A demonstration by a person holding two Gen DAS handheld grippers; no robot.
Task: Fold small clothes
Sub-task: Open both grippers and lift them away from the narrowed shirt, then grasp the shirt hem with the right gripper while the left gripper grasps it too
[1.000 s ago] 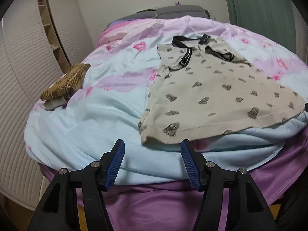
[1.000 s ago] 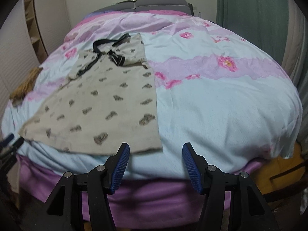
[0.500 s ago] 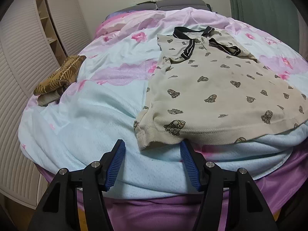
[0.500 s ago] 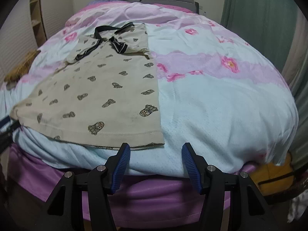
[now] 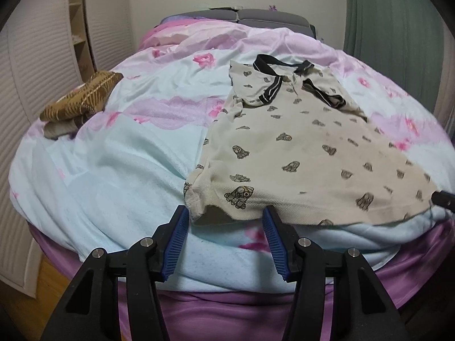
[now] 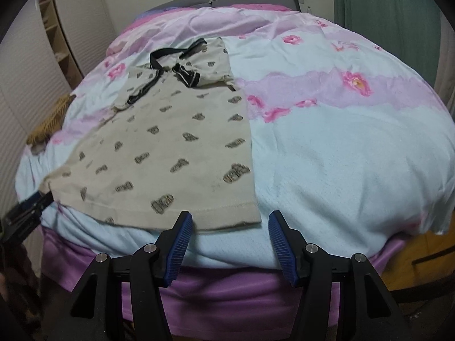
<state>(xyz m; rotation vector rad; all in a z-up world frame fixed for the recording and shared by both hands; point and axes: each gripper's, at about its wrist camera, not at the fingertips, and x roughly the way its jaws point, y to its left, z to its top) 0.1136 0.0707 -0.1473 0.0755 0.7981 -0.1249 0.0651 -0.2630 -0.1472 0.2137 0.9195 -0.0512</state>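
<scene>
A small beige shirt [image 5: 298, 147] with dark cartoon prints and a black collar lies flat on the bed, collar at the far side; it also shows in the right wrist view [image 6: 170, 147]. My left gripper [image 5: 226, 218] is open, its blue pads on either side of the shirt's near left hem corner, which is slightly bunched. My right gripper [image 6: 229, 221] is open, just in front of the near right hem corner. Neither holds the cloth.
The bed has a pale blue and pink floral quilt [image 6: 341, 142] over a purple sheet [image 5: 227, 309]. A folded brown patterned garment [image 5: 82, 99] lies at the bed's left edge. White slatted wardrobe doors [image 5: 34, 56] stand left; a green curtain [image 6: 384, 14] hangs right.
Both grippers have moved forward toward the shirt's near hem. The left pads now flank the left corner; the right gripper has closed in on the right corner. Both stay open.
</scene>
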